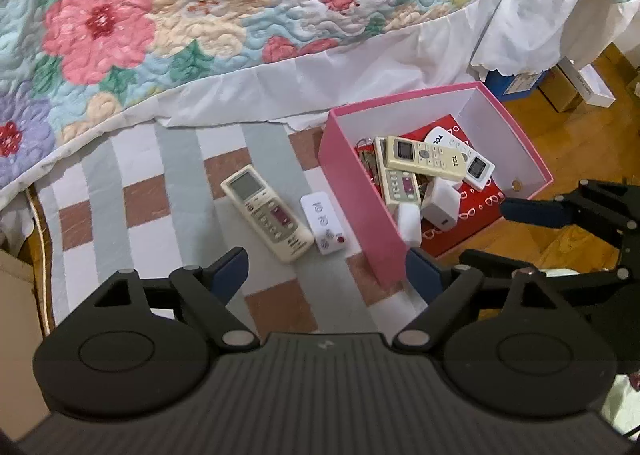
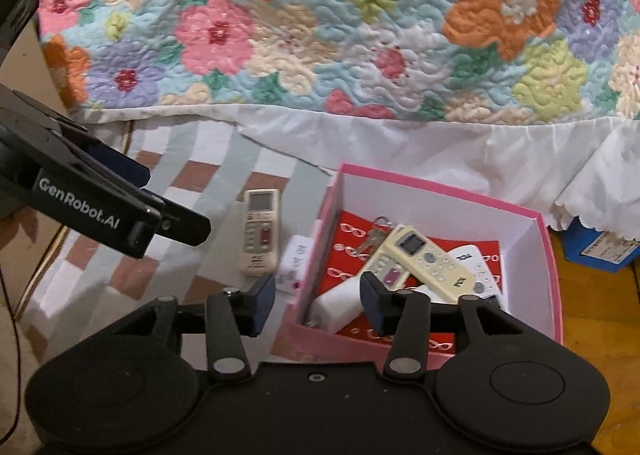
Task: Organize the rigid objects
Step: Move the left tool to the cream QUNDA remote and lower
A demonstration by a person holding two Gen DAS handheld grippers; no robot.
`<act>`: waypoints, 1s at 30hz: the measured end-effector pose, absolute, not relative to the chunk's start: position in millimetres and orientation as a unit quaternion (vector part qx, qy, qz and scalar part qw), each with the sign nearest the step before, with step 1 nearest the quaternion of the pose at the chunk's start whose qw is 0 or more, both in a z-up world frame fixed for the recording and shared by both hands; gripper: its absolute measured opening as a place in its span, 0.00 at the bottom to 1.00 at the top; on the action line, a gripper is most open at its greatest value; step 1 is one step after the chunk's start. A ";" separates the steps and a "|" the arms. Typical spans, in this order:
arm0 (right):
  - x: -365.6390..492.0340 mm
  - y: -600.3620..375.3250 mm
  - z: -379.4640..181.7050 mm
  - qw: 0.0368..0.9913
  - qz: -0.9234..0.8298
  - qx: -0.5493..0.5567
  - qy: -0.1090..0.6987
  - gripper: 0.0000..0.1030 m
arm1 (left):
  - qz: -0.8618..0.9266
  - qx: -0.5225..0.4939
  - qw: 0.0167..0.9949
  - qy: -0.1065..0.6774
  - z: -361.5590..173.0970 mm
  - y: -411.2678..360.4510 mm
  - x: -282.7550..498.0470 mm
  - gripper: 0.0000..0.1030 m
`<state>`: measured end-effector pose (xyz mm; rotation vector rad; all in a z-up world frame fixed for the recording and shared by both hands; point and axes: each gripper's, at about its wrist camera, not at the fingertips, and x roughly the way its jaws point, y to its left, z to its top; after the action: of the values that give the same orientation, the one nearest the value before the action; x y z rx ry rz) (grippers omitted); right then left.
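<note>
Pink box (image 1: 360, 207) top open; bed skirt (image 1: 280, 87) close behind, perhaps touching.

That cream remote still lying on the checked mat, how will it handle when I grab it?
The cream remote looks like rigid plastic, so probably no flex. It lies flat and long, so it should slide, not roll. Its smooth casing may slip; gripping across its narrow width seems safest.
</note>
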<state>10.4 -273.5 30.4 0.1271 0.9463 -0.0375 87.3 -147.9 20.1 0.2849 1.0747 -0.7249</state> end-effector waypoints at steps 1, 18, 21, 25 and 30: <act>10.2 -268.3 32.5 0.887 -0.014 0.060 0.457 0.58 | -0.335 0.128 0.789 0.500 20.4 -141.2 86.2 0.85; 31.9 -180.0 27.6 0.870 0.036 -0.035 0.491 0.72 | -0.284 0.073 0.802 0.521 -18.1 -54.9 102.4 0.88; 39.1 -170.8 19.3 0.866 0.042 -0.039 0.496 0.72 | -0.268 0.064 0.804 0.527 -31.5 -46.3 109.2 0.90; 49.7 -161.0 0.6 0.867 0.055 -0.031 0.494 0.75 | -0.258 0.057 0.808 0.527 -49.4 -38.9 117.8 0.91; 63.2 -144.0 -35.9 0.869 0.067 -0.052 0.488 0.85 | -0.249 0.042 0.818 0.516 -73.8 -30.2 126.4 0.92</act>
<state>63.2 -144.0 -35.9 -0.1093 1.0211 0.1404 126.4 -30.2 -73.8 0.0904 1.0999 -0.5315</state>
